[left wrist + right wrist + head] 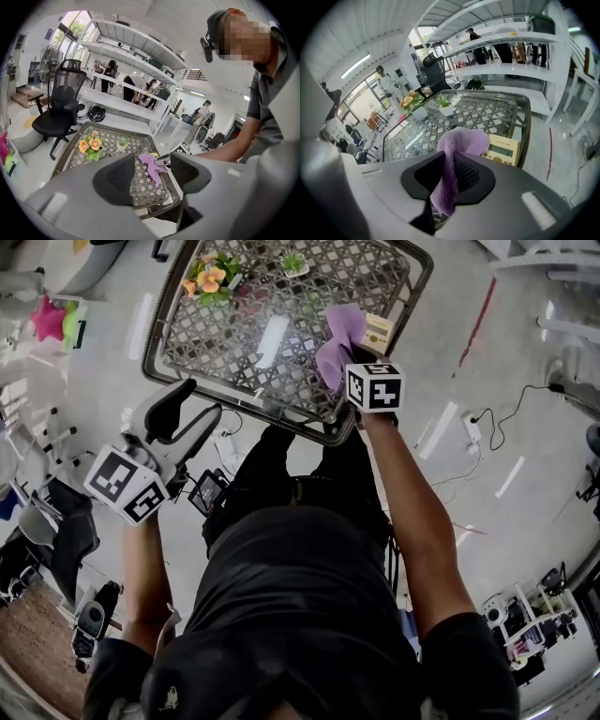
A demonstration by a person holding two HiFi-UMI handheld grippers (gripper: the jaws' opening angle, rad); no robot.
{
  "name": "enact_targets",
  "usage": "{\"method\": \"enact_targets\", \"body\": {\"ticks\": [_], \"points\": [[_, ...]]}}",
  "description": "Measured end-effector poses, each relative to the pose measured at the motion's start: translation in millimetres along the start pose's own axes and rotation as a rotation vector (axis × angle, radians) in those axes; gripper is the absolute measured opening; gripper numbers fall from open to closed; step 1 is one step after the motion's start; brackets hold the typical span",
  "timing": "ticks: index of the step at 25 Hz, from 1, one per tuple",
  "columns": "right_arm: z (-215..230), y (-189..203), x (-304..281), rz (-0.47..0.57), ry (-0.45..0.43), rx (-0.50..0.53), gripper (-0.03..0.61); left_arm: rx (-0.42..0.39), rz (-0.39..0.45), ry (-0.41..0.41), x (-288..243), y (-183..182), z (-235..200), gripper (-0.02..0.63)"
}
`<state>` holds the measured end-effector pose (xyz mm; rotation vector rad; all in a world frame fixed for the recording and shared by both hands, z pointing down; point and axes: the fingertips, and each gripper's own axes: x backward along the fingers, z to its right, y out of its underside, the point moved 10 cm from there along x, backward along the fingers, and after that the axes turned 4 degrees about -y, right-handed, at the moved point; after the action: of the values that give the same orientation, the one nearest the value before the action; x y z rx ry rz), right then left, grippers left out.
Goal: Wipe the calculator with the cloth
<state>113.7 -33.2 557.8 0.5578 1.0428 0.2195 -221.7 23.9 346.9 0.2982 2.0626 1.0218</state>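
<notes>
Right gripper view: right gripper (449, 176) clamps the cloth (461, 143), calculator (502, 150) just beyond it.

The right gripper (449, 174) is clamped on a purple cloth (461, 143). Just right of the cloth, the calculator (503, 149) lies near the right edge of the glass table (487, 110).

We see a glass-topped lattice table (262, 287), orange and yellow flowers (208, 279) at its far left corner, a small green potted plant (294, 263) by its far edge, a black office chair (58, 110) and white shelving (122, 101) beyond it, a white power strip (472, 430) with its cable on the floor to the right.
</notes>
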Motion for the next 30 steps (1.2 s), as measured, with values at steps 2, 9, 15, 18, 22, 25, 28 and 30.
{"method": "enact_targets", "body": {"ticks": [2, 9, 15, 18, 22, 25, 28, 30], "points": [[5, -3, 3, -0.013, 0.041, 0.079, 0.058, -0.002, -0.001, 0.004, 0, 1, 0, 0.285], [28, 11, 2, -0.132, 0.126, 0.256, 0.058, -0.010, -0.010, 0.013, -2, 1, 1, 0.284], [37, 17, 5, -0.159, 0.135, 0.284, 0.058, -0.006, -0.023, 0.020, -7, 2, 2, 0.284], [37, 18, 6, -0.178, 0.148, 0.286, 0.058, -0.005, -0.029, 0.028, -11, 2, 3, 0.284], [39, 20, 4, -0.190, 0.169, 0.307, 0.058, -0.002, -0.043, 0.037, -19, 2, 2, 0.284], [43, 20, 5, -0.184, 0.181, 0.307, 0.058, -0.003, -0.063, 0.042, -24, 4, 1, 0.284], [49, 21, 10, -0.185, 0.201, 0.290, 0.058, -0.012, -0.088, 0.046, -30, 6, 0, 0.284], [53, 20, 13, -0.184, 0.215, 0.279, 0.058, -0.021, -0.105, 0.047, -34, 8, -1, 0.284]]}}
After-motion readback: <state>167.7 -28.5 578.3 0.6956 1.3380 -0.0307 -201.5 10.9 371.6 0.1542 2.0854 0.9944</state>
